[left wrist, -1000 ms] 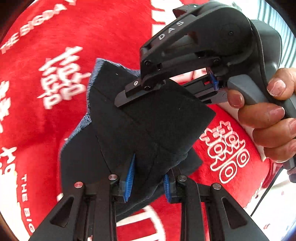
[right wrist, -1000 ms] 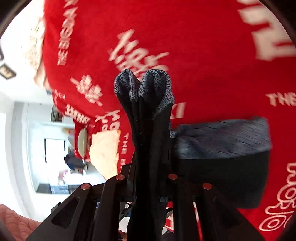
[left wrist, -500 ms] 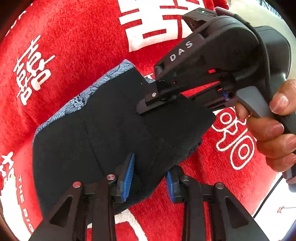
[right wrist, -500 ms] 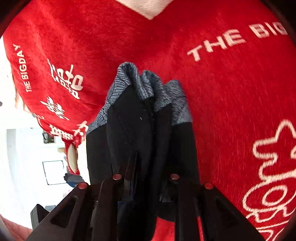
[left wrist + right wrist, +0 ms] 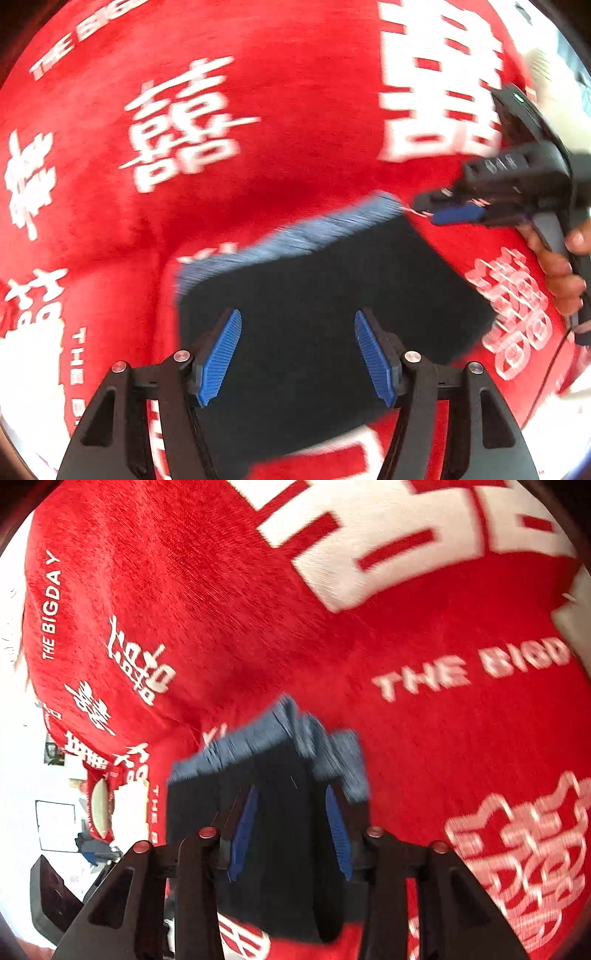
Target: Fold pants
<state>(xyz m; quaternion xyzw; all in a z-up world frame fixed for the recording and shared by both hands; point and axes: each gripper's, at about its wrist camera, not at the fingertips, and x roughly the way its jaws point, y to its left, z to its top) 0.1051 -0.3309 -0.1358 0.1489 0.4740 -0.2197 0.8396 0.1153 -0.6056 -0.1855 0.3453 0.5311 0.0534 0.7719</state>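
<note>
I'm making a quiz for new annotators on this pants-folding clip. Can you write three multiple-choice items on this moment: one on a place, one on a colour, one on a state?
1. Where do the folded black pants with the blue-grey patterned band lie?
A. on the red plush cloth with white lettering
B. on a bare wooden floor
C. in a basket

2. What colour are the ribbed pads of the left hand-held gripper?
A. green
B. blue
C. white

3. How do the jaws of the left hand-held gripper stand?
A. shut on the pants
B. shut on nothing
C. open, apart above the pants

Answers: 1 A, red cloth shows all around the pants; 2 B, both pads are blue; 3 C, dark fabric shows in the wide gap between the pads.
</note>
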